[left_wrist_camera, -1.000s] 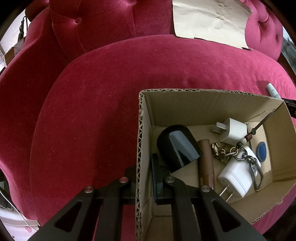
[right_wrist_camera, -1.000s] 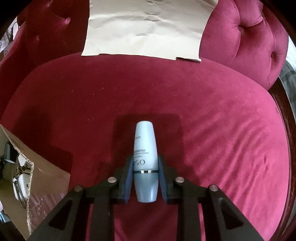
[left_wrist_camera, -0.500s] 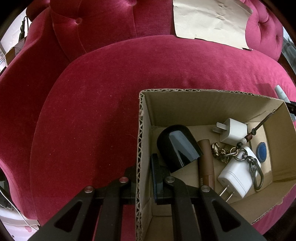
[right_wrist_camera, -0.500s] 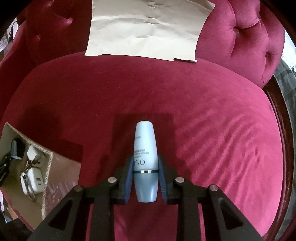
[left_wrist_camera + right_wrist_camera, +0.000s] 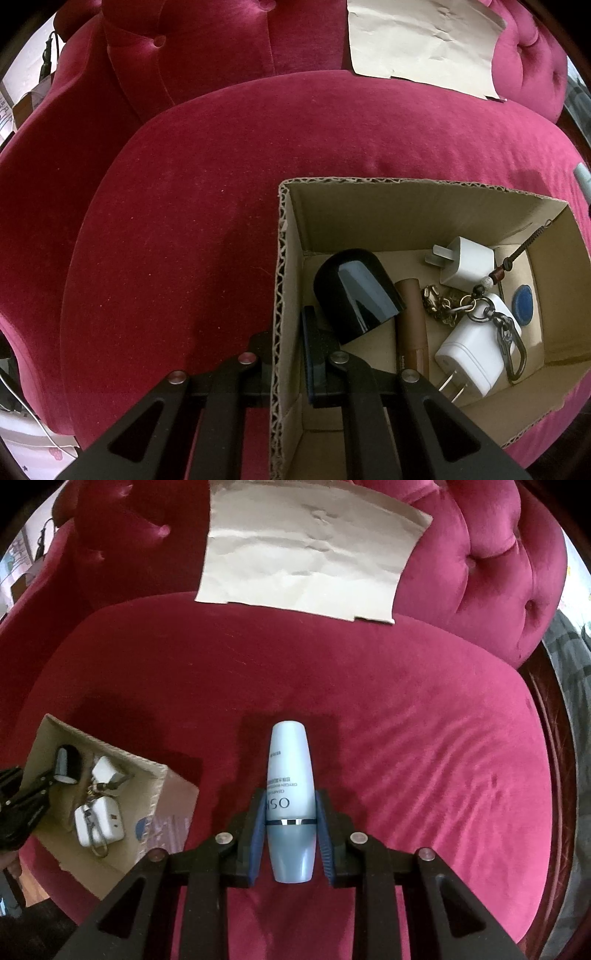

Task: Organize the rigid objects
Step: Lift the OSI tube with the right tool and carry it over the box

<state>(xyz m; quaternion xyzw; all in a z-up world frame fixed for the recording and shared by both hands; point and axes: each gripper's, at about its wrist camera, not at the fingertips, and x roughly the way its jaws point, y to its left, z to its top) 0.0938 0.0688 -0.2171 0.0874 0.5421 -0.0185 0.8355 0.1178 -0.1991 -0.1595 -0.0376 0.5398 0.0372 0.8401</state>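
The pale blue bottle sat clamped between the right tongs, raised above the red velvet sofa seat. To its left the cardboard box stood on that seat, holding two white chargers, a black cap, a brown tube and a keyring. The left tongs were pinched shut on the box's near wall.

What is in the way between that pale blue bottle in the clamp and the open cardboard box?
Nothing visible. The right gripper holds the pale blue bottle over bare red velvet cushion. The open-topped cardboard box sits lower left, the left gripper clamping its wall. The bottle must clear that wall.
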